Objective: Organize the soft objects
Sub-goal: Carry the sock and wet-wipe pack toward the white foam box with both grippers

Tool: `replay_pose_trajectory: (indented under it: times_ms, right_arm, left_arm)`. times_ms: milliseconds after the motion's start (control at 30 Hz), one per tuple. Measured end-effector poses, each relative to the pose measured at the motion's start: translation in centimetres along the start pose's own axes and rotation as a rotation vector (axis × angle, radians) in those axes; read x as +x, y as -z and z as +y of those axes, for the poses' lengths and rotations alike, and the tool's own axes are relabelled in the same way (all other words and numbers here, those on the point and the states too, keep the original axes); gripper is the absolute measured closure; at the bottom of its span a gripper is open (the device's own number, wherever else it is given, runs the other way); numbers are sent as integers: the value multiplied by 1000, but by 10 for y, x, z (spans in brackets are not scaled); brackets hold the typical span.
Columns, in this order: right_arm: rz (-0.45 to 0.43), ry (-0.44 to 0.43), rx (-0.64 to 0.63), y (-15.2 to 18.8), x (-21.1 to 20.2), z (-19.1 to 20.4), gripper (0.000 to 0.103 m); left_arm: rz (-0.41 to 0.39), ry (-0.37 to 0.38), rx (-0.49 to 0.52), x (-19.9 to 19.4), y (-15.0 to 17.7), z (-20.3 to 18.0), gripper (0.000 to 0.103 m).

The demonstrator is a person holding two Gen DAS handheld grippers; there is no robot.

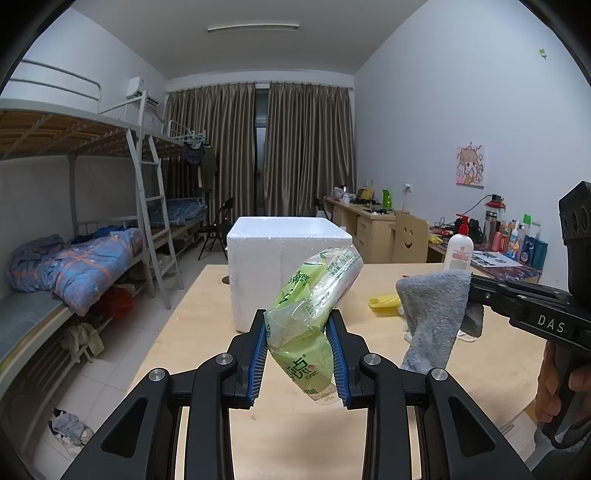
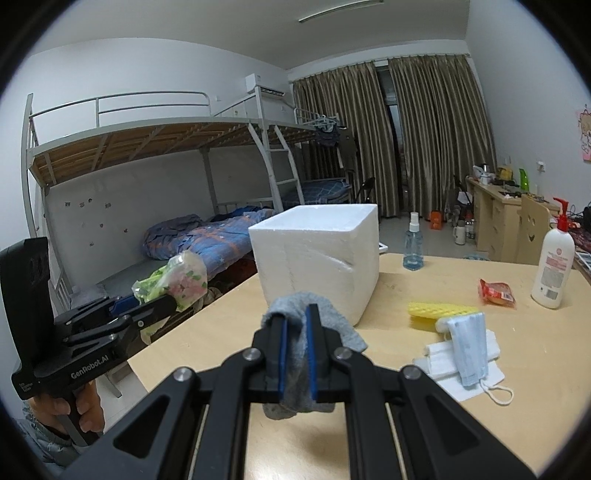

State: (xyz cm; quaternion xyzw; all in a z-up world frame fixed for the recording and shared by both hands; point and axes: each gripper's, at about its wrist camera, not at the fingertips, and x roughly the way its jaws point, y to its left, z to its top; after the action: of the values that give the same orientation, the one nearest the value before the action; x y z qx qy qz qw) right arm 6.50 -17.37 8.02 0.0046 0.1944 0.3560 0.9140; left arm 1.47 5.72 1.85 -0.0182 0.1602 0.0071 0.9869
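Left gripper (image 1: 299, 354): your jaws pinch the green tissue pack (image 1: 314, 295), raised above the table (image 1: 280, 435).
Right gripper (image 2: 295, 354): your jaws are pressed onto the grey cloth (image 2: 325, 317).
Foam box (image 2: 317, 254): on the table, just ahead of both.

I'm seeing even, dim-ish indoor light, cool cast, from the ceiling strip lamp (image 1: 253, 27); curtains (image 1: 258, 151) shut, only a dark gap btwn them. Shadows soft: faint one on the table (image 2: 524, 354) under the right gripper (image 2: 295, 354). No real glare. Heavy fisheye bend, black vignette at corners both views. Centre sharp, edges softer; bed frame (image 2: 122, 136) curves w/ distortion.
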Motion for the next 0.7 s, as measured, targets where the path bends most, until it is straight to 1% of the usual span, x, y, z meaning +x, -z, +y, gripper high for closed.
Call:
replay_pose_trajectory:
  times_ms: [200,467,700]
  right_arm:
    - [-1,-11,-9,-10,5,0,91]
    - [-18,-22,-13,-33,10,0,91]
    - [-28,-24,-32,-55,18,1,91]
  left_arm:
    - [-6,0,4,2,-7,-1,70]
    - [-17,4,12,14,-34,2,70]
    - [-15,2,11,24,-51,7,70]
